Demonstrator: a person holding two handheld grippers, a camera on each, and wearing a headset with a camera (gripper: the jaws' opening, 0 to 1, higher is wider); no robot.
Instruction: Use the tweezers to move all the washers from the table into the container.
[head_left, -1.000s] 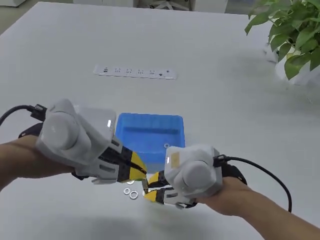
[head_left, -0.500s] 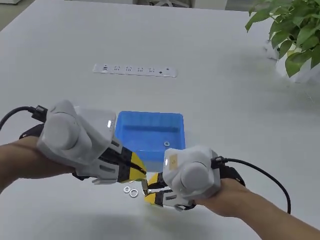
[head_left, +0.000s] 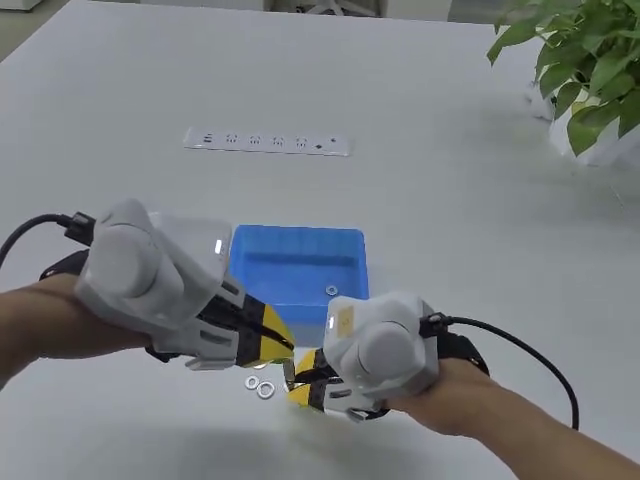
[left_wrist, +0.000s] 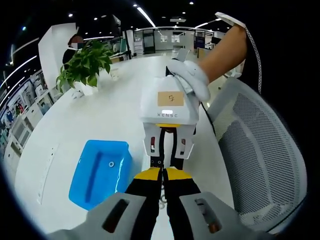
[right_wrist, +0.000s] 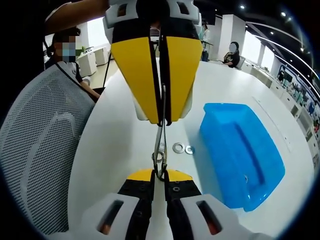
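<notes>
- Barely any change: right gripper (head_left: 300, 382) crept slightly toward left gripper (head_left: 281, 346).
- Both sets of jaws are clamped on the tweezers (right_wrist: 160, 140).
- Two washers (head_left: 265, 390) lie on the tabletop (head_left: 450, 200) beside the container (head_left: 290, 275), and one is inside.

Pale grey table (head_left: 450, 200), matte top. Directly on it: a blue rectangular container (head_left: 300, 232) near the front edge, and two loose washers (head_left: 265, 390) side by side just in front of the container, not touching it. A white power strip (head_left: 266, 142) lies flat further back. At the far right there's probably a pale plant pot (head_left: 612, 150); it's cropped.
</notes>
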